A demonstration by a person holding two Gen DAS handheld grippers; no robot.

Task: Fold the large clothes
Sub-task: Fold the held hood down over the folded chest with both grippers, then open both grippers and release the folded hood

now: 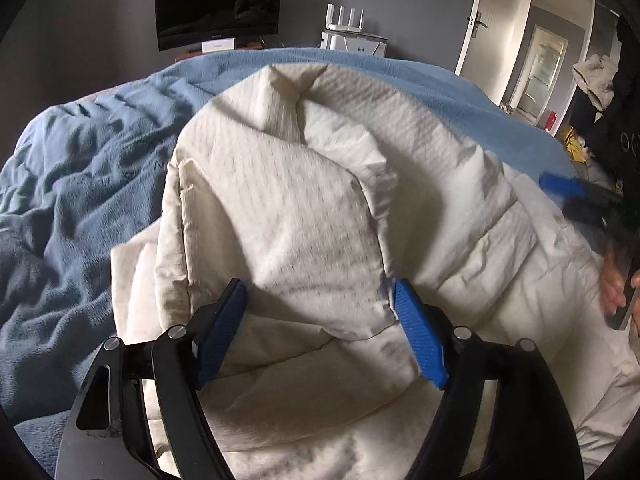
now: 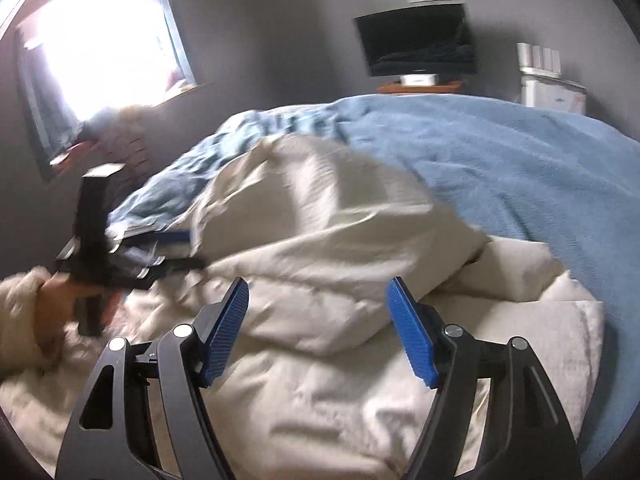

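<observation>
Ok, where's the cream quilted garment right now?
The cream quilted garment lies heaped on the blue blanket, directly ahead of the open left gripper in the left wrist view.

One cream garment (image 1: 280, 216), one blue blanket (image 1: 80, 168), one monitor (image 1: 218, 8), two hand-held grippers.

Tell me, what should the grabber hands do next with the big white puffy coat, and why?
Probably close the left gripper on the raised fold of the white padded garment between its open fingers. The right gripper is open too and holds nothing, so no part of the bunched garment on the blue blanket is gripped yet.
</observation>
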